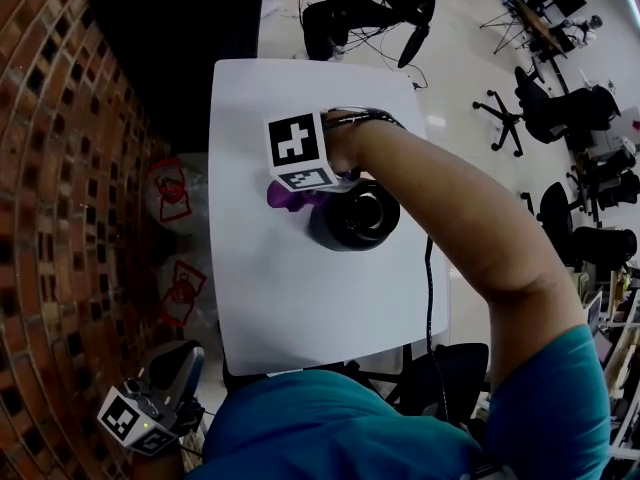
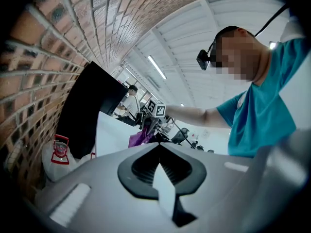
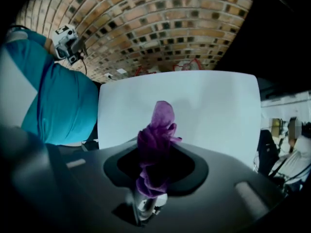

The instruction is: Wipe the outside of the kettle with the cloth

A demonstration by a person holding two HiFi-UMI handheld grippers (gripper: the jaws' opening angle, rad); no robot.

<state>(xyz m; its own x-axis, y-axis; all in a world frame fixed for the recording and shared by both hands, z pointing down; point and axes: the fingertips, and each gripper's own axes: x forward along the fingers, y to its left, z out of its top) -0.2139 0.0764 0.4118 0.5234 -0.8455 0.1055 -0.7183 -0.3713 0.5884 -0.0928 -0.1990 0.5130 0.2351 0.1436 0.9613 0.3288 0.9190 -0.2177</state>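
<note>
Cloth, purple and bunched into a twisted wad, sits clamped between the fingers of the right gripper, its loose end sticking out past their tips. In the head view the cloth hangs just left of the round black kettle, touching or nearly touching its side; I cannot tell which. The kettle stands upright on the white counter, its glossy dark top facing the camera, and what it holds cannot be seen. The right gripper, with its marker cube, is on the kettle's left side, over the cloth. The left gripper is held well away from the kettle, off the counter's near corner beside the brick wall, its fingers pressed together with nothing between them. Two pale plastic bags with red print lie left of the kettle, between counter and wall
</note>
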